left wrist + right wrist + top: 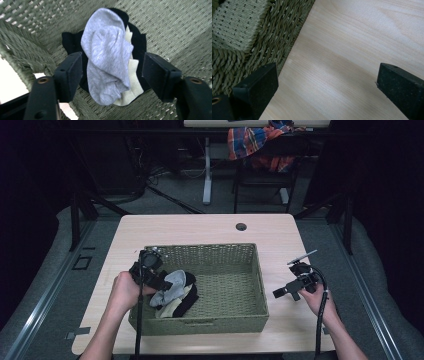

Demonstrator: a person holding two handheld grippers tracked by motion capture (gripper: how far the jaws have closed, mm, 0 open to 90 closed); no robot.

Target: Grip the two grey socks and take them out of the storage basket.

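A grey sock [107, 57] lies on a cream sock [131, 82] and a black sock [140, 42], heaped at the basket's [235, 320] left end, near its front wall. The left claw [112, 75] straddles the heap, jaws apart and not pressing the cloth. The basket sits mid-table [200, 227]. Toward the table's right edge, the right claw [327, 85] hangs wide open over bare wood beside the basket.
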